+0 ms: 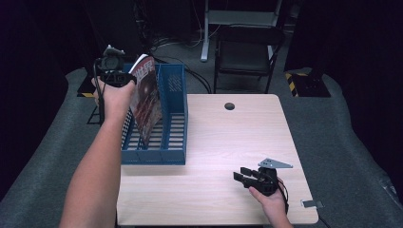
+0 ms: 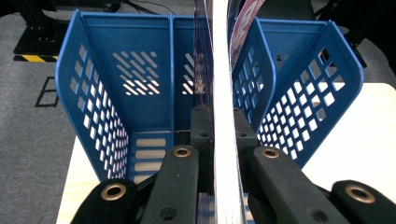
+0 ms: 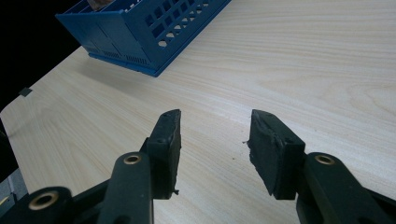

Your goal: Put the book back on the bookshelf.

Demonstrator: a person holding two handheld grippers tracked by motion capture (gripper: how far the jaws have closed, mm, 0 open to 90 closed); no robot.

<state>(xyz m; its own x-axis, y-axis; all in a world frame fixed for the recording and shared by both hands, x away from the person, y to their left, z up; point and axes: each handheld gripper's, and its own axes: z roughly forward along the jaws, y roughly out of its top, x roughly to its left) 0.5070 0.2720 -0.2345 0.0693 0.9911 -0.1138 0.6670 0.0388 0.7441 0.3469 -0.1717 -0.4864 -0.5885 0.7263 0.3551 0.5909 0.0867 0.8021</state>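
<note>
A: Item one, magazine [image 1: 145, 97]. Where, and which way does it lie?

B: Upper left of the high view, partly down in the blue rack [image 1: 173, 118], in its middle slot as far as I can tell; the angle is poor. Long axis runs steeply up and down, top edge tipped toward the frame's upper side, cover facing right. In the left gripper view it shows edge-on, a pale strip [image 2: 222, 93] rising through mid-frame.

A: Item two, left claw [image 1: 124, 78]?

B: Clenched on the magazine's upper left edge, pads pressed to both faces.

A: Item three, right claw [image 1: 243, 176]?

B: Released, jaws half apart, nothing between them; low over the bare bench [image 1: 228, 142], lower right of the high view, well apart from the rack.

A: Risks?

B: Likely three. The lower corner may catch on a divider [image 2: 171, 70] and buckle the pages. Let go while tilted, the magazine may flop sideways. A hard push could slide the unheld rack.
</note>
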